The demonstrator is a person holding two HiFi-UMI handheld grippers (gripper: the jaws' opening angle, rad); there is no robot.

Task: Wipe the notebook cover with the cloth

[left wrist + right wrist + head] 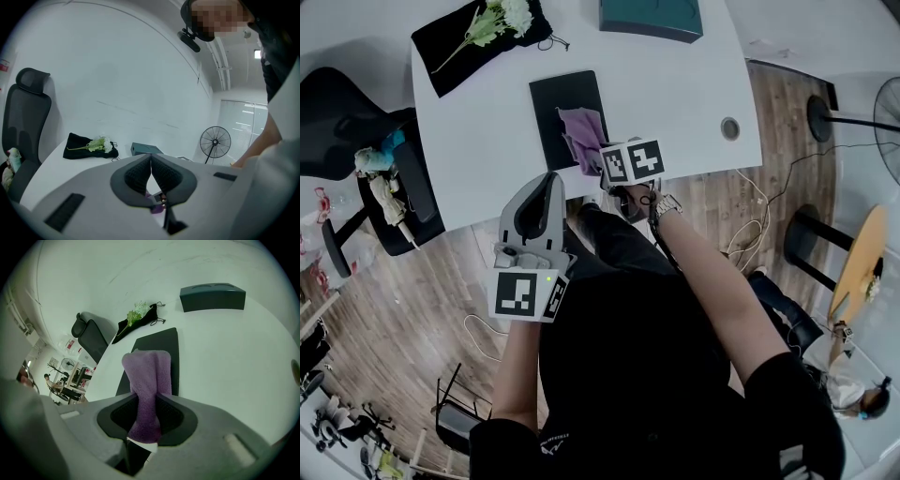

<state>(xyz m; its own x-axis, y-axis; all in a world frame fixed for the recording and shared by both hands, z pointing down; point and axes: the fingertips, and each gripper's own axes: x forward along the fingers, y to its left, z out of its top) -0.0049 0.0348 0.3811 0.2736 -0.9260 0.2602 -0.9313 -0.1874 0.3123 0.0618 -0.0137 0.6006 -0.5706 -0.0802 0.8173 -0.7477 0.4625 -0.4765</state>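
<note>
Bright, even light; fisheye-warped edges; dark vignetted corners.

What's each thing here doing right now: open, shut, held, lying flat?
Right gripper: shut on the purple cloth.
Left gripper: shut, empty, held away from the notebook.
Purple cloth: pinched at one end, the rest over the notebook.
Notebook: closed, flat on the white table.
Flowers: lying on a black pouch.
Teal box: flat at the table's far edge.
</note>
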